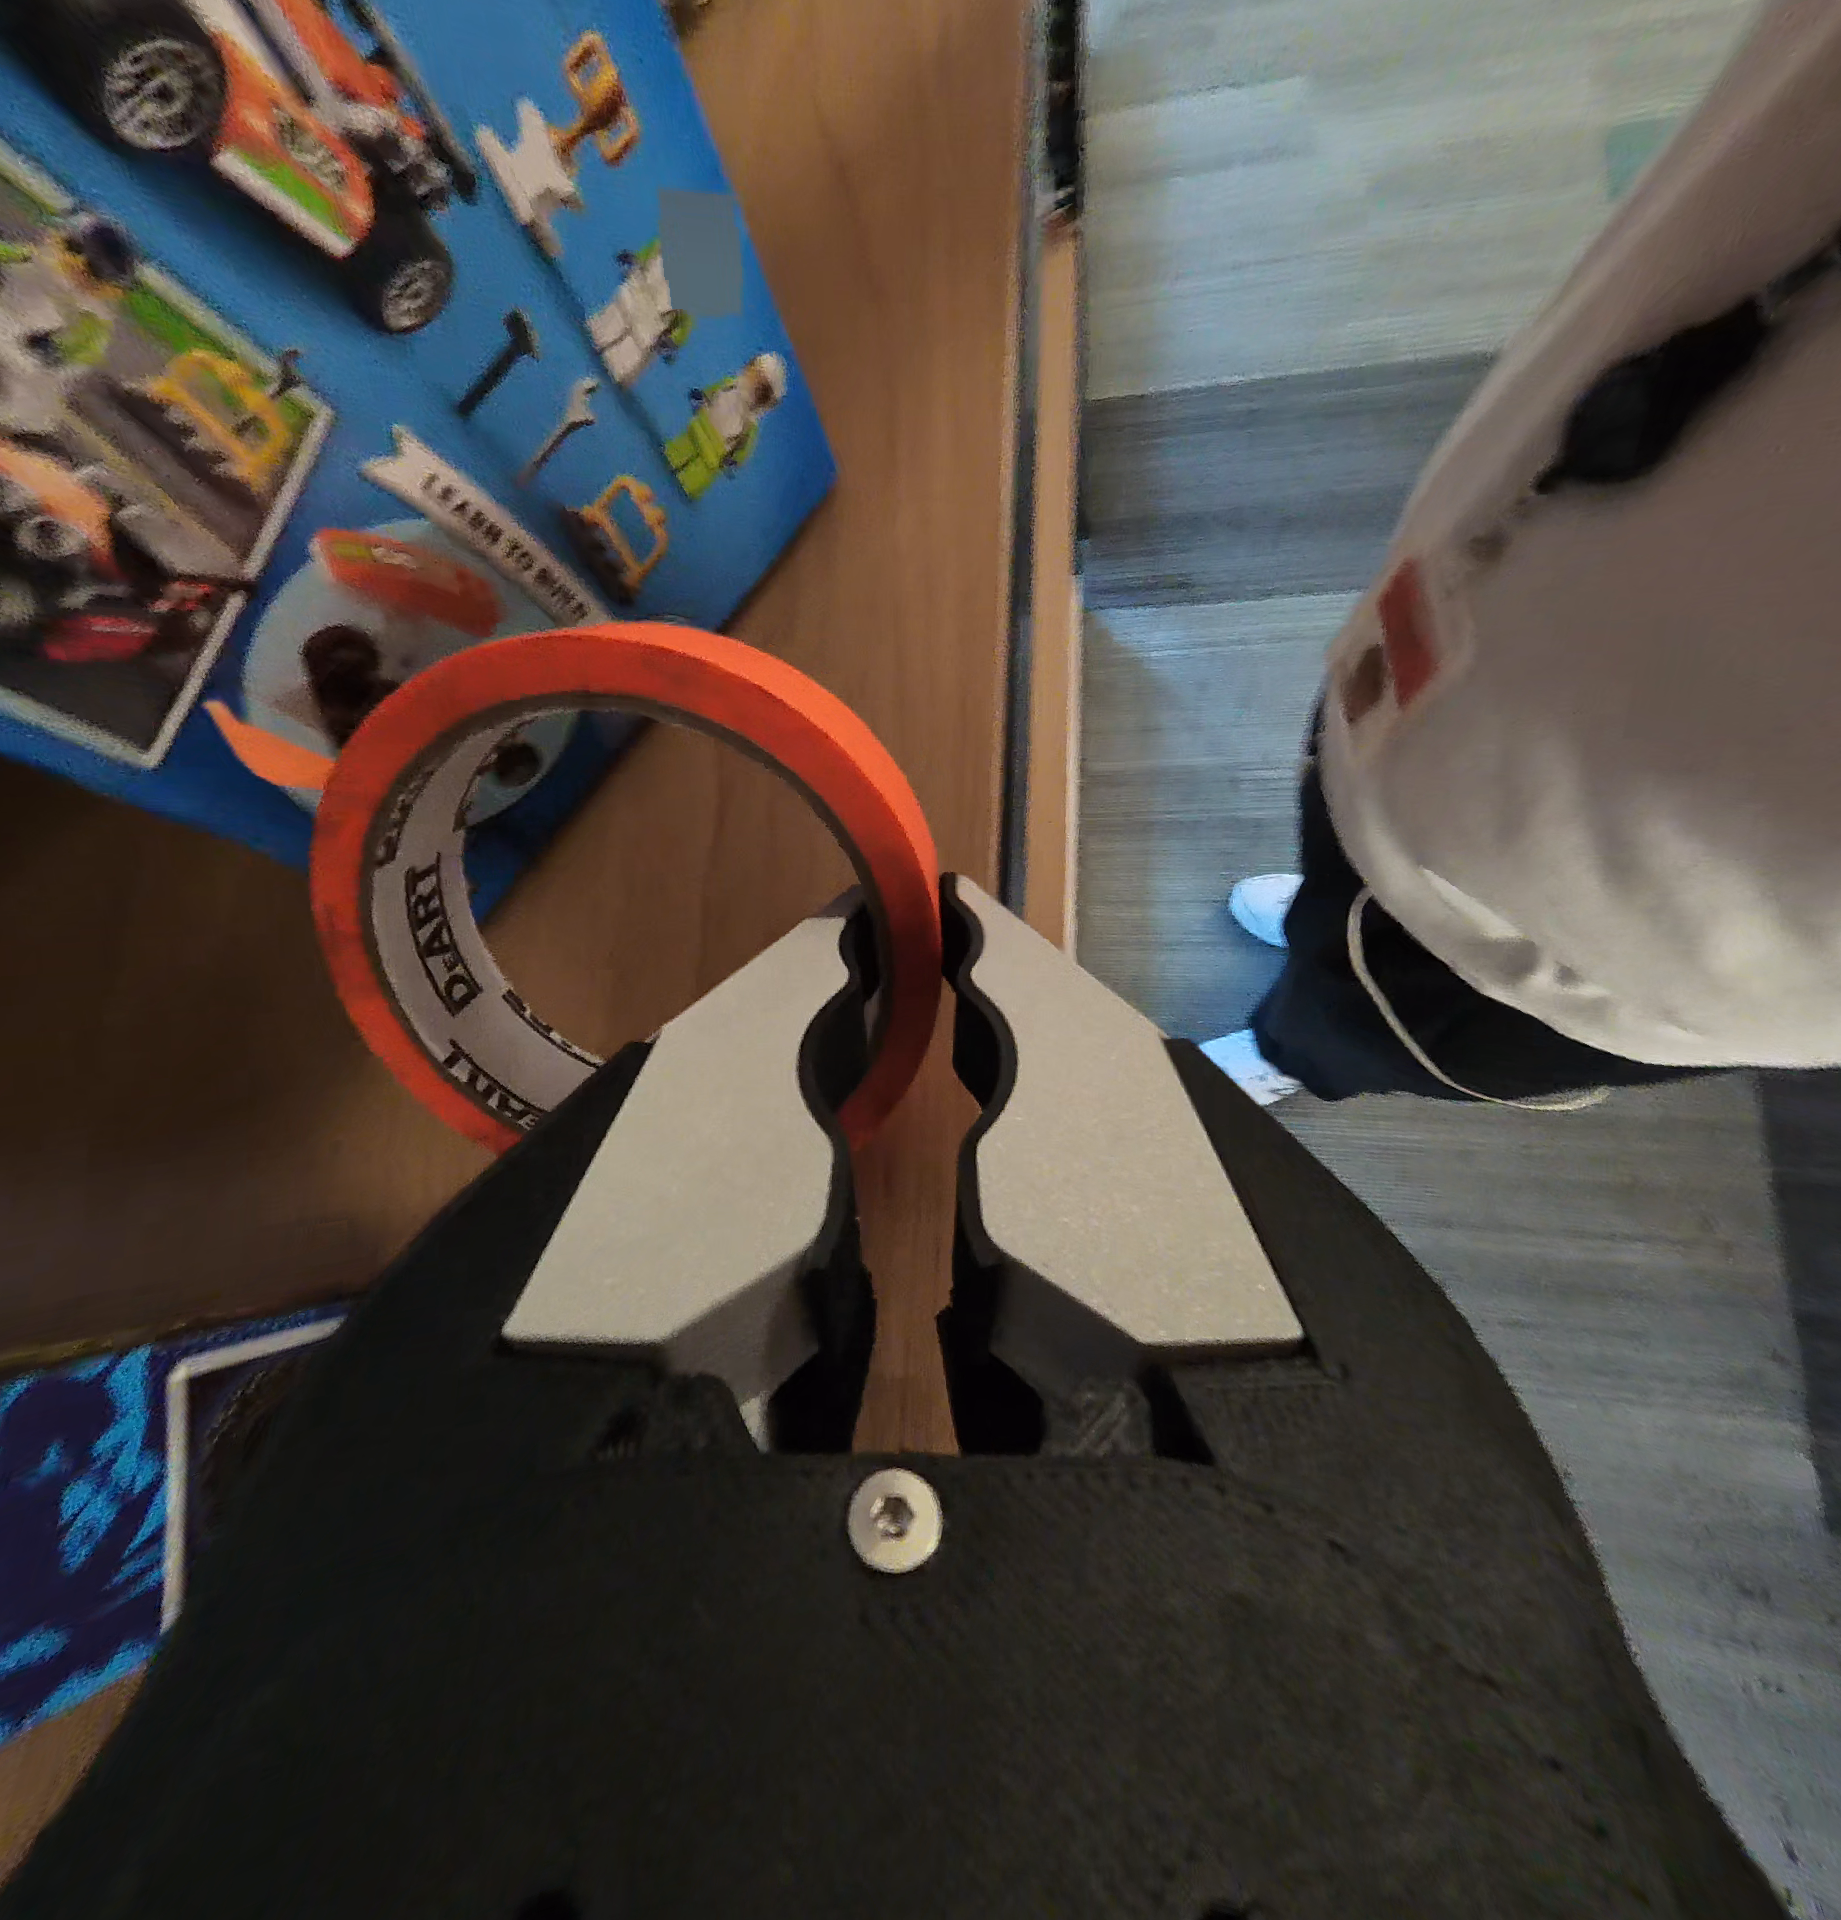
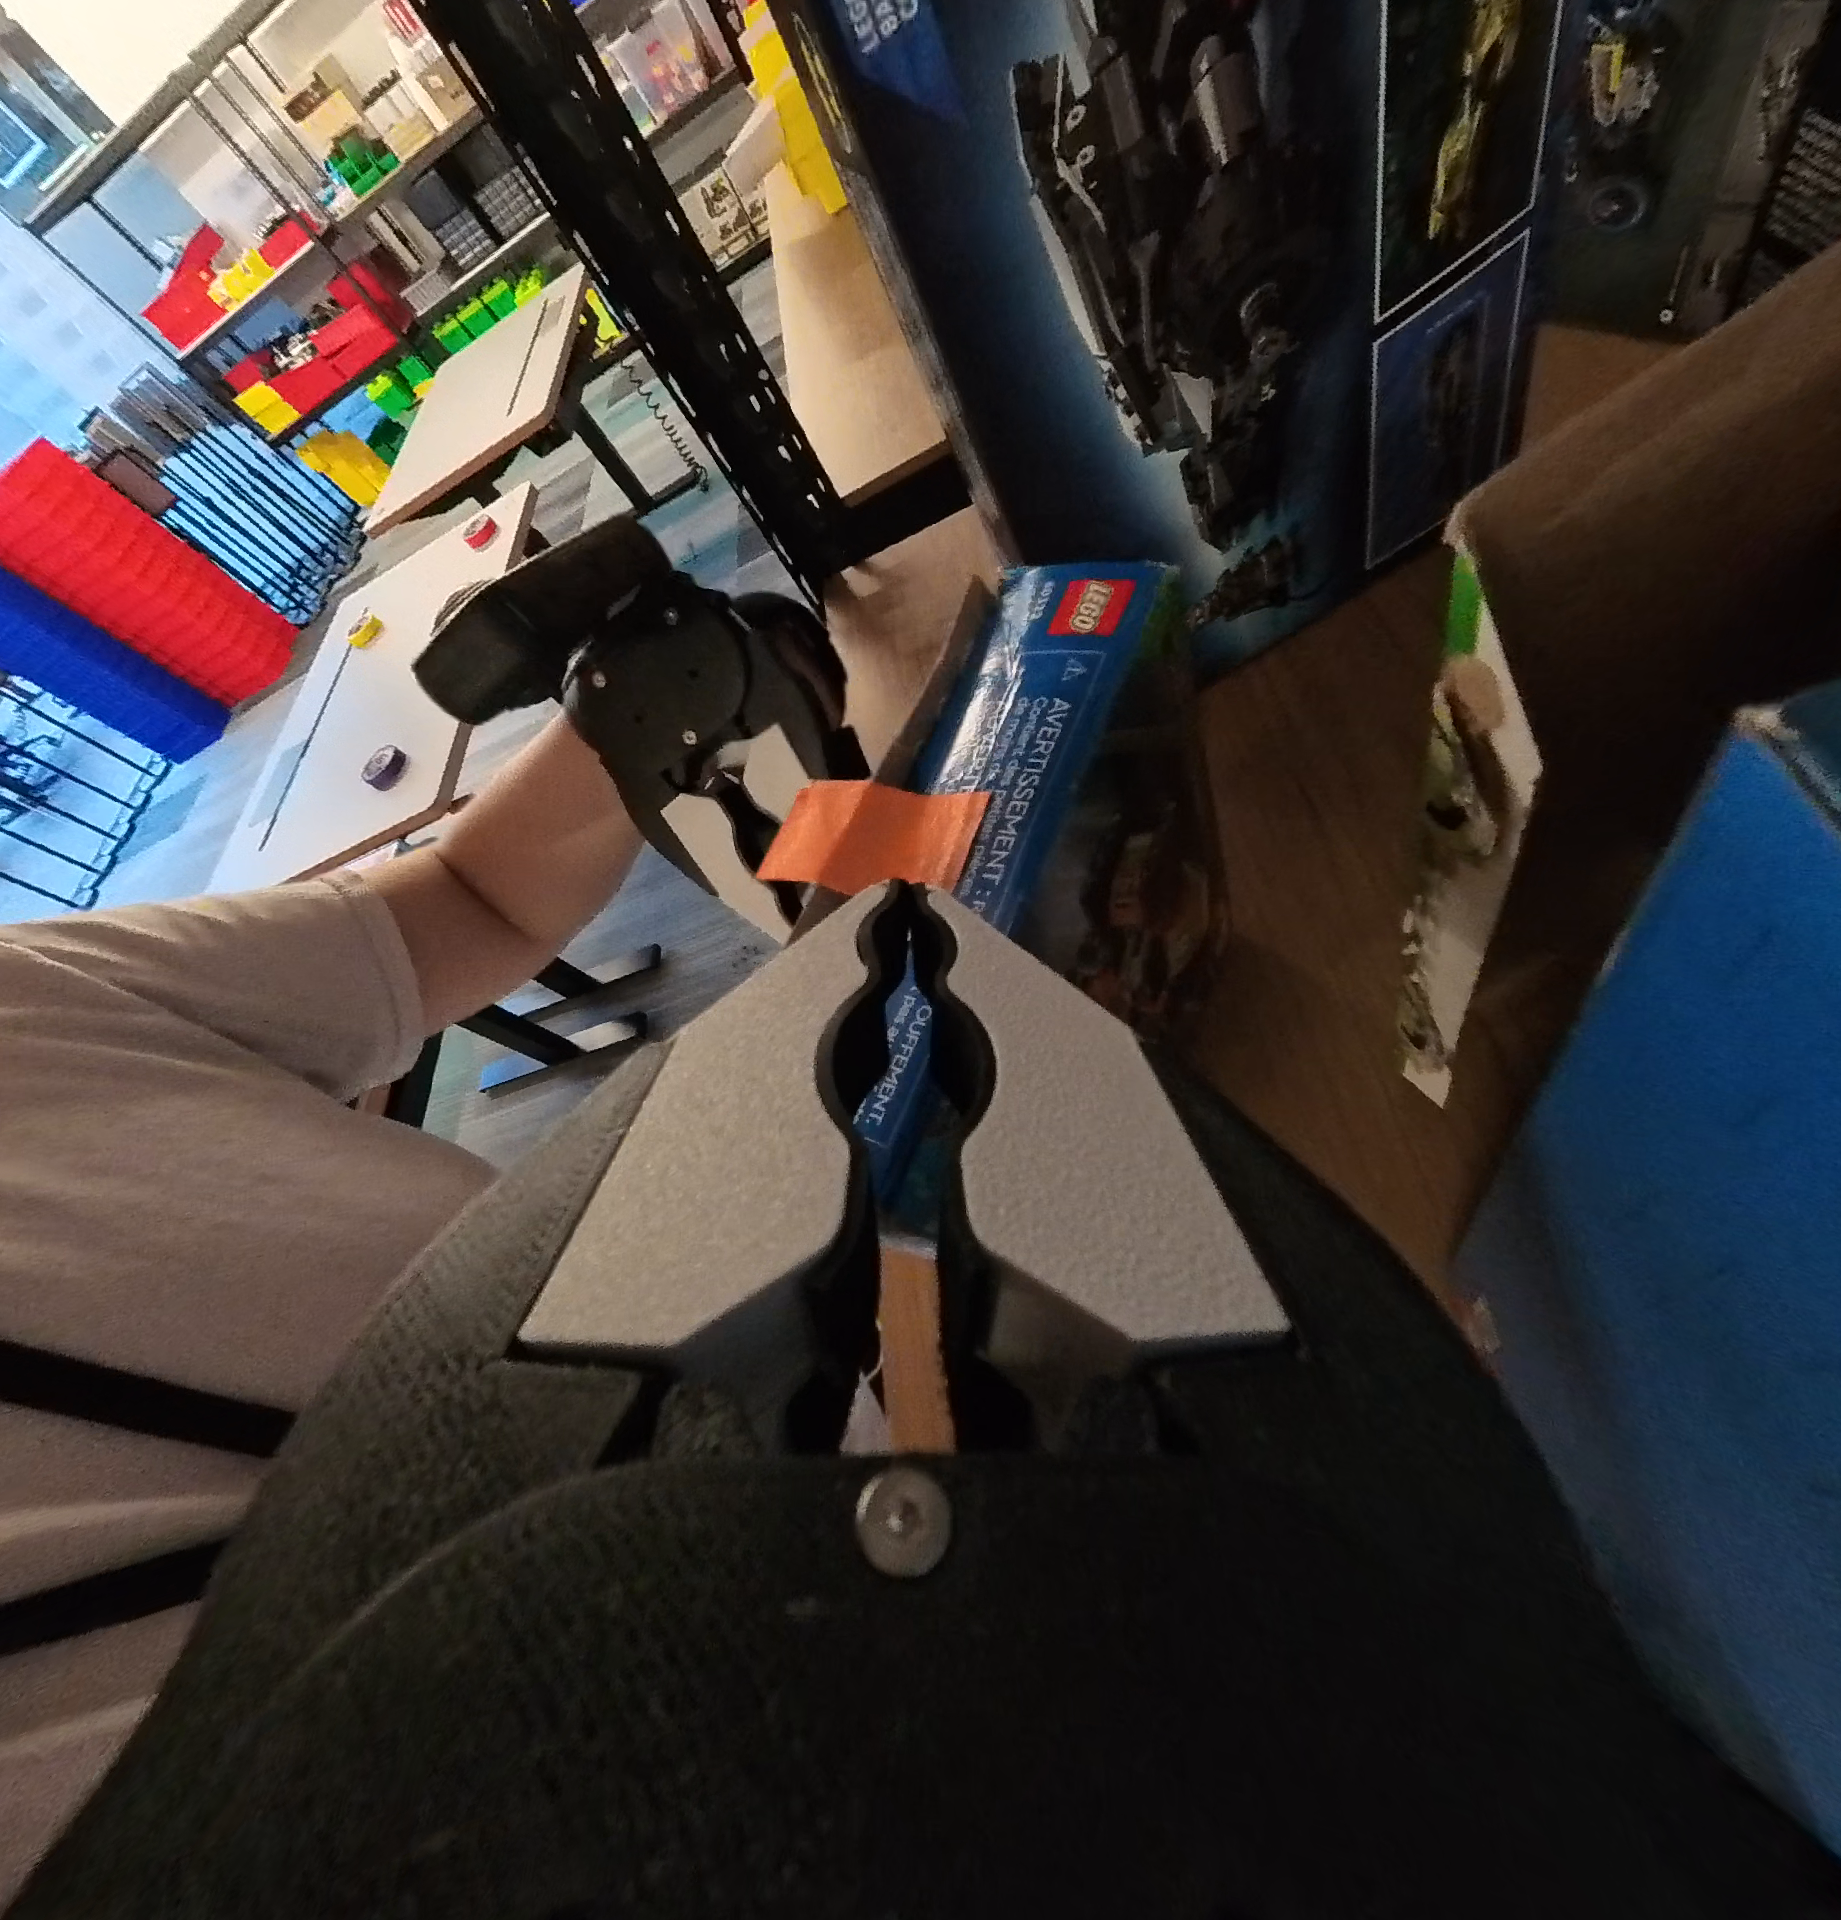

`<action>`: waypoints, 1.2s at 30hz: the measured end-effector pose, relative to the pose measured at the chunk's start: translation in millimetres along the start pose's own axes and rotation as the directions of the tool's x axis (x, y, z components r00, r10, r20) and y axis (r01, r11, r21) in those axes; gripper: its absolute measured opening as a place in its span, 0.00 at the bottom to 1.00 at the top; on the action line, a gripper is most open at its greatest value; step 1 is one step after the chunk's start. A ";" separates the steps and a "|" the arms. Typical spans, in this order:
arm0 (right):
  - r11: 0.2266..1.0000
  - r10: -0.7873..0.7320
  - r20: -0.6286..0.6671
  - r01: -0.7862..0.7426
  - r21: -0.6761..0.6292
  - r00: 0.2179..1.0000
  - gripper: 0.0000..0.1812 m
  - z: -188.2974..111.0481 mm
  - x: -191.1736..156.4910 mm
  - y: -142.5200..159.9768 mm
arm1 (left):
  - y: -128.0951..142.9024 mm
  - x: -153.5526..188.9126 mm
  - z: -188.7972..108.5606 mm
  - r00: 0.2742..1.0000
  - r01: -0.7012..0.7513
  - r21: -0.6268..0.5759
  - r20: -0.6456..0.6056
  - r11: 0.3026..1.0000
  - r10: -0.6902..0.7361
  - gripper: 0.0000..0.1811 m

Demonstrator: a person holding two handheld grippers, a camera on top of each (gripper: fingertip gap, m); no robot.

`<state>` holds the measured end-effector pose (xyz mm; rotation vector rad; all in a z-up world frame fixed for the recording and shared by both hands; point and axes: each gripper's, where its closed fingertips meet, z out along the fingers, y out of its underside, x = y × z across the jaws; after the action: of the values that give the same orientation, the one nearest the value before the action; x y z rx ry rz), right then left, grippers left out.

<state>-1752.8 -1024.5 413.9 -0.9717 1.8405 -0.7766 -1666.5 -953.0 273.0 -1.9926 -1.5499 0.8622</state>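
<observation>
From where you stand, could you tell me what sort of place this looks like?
Probably a toy-brick sorting workshop or storeroom: shelves of coloured bins, worktables and boxed building sets on a wooden table.

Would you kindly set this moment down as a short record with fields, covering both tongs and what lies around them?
left tongs: shut on the rim of the orange tape roll, one finger inside the ring, one outside
right tongs: shut on a loose orange tape strip
under the roll: wooden tabletop
beside the roll: blue toy box lying flat
behind the strip: blue box edge
person: light sleeve, standing at the table edge
</observation>
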 end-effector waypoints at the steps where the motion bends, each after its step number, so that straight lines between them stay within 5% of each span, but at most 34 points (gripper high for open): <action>1: 1.000 -0.004 -0.003 0.004 -0.001 1.000 0.00 -0.1 0.2 -0.2 | 1.3 -1.7 -1.0 1.000 0.003 -0.010 0.017 1.000 -0.002 0.04; 8: 0.992 -0.106 -0.010 0.107 0.071 0.994 0.00 -5.8 -8.2 -7.3 | 31.6 -2.4 -9.6 0.992 0.037 -0.248 0.123 0.968 -0.007 0.04; 13: 0.935 -0.246 -0.192 0.285 0.212 0.950 0.23 -32.4 -23.5 -10.7 | 52.0 -0.1 -29.6 0.983 0.102 -0.423 0.184 0.900 -0.025 0.04; 17: 0.869 -0.233 -0.428 0.384 0.312 0.873 0.52 -52.9 -19.5 11.6 | 73.7 0.1 -51.3 0.965 0.212 -0.506 0.242 0.836 -0.098 0.04; 20: 0.863 -0.178 -0.495 0.376 0.337 0.851 0.59 -44.6 -7.8 36.8 | 93.2 -5.4 -69.1 0.937 0.323 -0.523 0.294 0.789 -0.189 0.04; 24: 0.891 -0.111 -0.456 0.291 0.347 0.883 0.56 -11.0 3.9 51.3 | 110.6 -12.2 -83.5 0.881 0.468 -0.496 0.326 0.731 -0.343 0.05; 27: 0.899 -0.155 -0.463 0.319 0.301 0.873 0.27 4.1 6.4 56.5 | 119.0 -18.7 -90.0 0.815 0.578 -0.459 0.375 0.675 -0.442 0.05; 31: 0.910 -0.172 -0.423 0.308 0.278 0.890 0.22 2.1 6.0 60.4 | 118.4 -26.8 -87.9 0.781 0.620 -0.378 0.386 0.688 -0.492 0.08; 36: 0.931 -0.215 -0.311 0.291 0.223 0.926 0.21 -15.4 3.6 71.8 | 119.2 -40.1 -102.0 0.737 0.630 -0.302 0.522 0.716 -0.429 0.30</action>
<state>-1789.6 -990.2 360.3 -0.9737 1.8034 -1.3478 -1519.3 -1020.4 268.3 -1.4886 -2.6392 0.7331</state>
